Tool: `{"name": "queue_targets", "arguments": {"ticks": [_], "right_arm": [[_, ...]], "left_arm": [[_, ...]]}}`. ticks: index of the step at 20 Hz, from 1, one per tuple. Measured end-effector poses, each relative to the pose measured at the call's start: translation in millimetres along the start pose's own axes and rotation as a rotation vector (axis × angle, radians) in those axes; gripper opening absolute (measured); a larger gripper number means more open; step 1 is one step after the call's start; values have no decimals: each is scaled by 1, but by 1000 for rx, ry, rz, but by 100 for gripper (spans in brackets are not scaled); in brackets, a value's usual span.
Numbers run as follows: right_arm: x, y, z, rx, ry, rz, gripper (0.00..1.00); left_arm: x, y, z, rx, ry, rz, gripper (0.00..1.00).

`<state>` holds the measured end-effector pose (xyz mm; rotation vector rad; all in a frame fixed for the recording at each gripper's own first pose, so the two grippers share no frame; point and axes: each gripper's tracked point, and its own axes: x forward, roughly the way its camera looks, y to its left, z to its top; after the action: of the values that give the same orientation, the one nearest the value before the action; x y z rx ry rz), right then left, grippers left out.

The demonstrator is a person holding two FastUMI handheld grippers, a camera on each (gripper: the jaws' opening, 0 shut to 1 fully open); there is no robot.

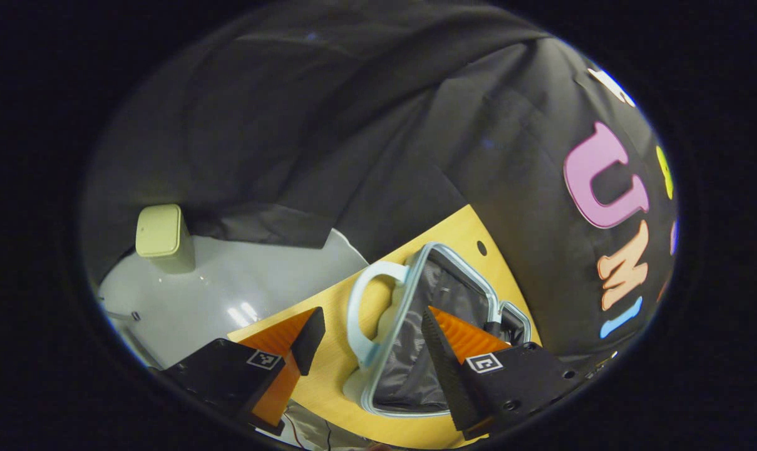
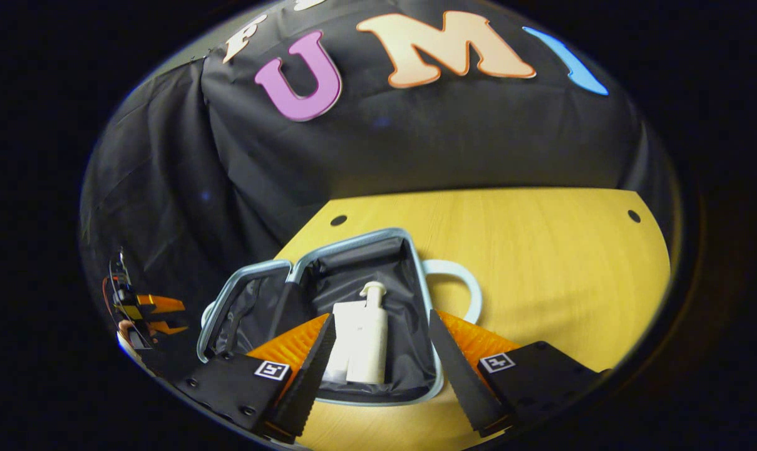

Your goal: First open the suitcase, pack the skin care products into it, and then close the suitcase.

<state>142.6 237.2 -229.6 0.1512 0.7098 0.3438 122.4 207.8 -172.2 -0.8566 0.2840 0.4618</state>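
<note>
The light blue suitcase lies open on the wooden table, its lid folded out to the left and its white handle to the right. A white pump bottle lies on the dark lining inside. My right gripper is open just above the bottle, one finger on either side and neither touching it. In the left gripper view the suitcase shows its grey lining and its handle. My left gripper is open over that handle side with nothing between its fingers.
A cream box stands on the grey floor beyond the table edge. The table has small round holes near its back edge. The left gripper is seen off the table's left side, beside the lid.
</note>
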Motion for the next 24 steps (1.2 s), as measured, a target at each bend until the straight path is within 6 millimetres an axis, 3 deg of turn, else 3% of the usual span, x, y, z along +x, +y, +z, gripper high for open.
{"name": "queue_targets", "arguments": {"ticks": [2, 3, 4, 11, 13, 17, 19, 24], "right_arm": [[-17, -15, 11, 1, -43, -30, 95], [-25, -25, 18, -4, -72, -56, 87], [-33, -34, 23, -11, -99, -79, 95], [-81, -69, 20, -50, -119, -165, 95], [-86, -69, 21, -52, -123, -165, 95], [-87, -64, 19, -70, -115, -151, 95], [-87, -63, 17, -80, -110, -145, 95], [-85, -60, 15, -89, -98, -132, 95]], "left_arm": [[13, 9, -5, -41, 20, -17, 91], [20, 12, -6, -61, 29, -18, 91], [27, 16, -7, -76, 38, -21, 90], [58, 22, -15, -167, 78, -62, 79], [65, 16, -17, -184, 87, -88, 68], [70, 11, -17, -172, 104, -116, 9], [60, 0, -17, -170, 106, -160, 0], [40, -20, -3, -151, 76, -202, 2]]}}
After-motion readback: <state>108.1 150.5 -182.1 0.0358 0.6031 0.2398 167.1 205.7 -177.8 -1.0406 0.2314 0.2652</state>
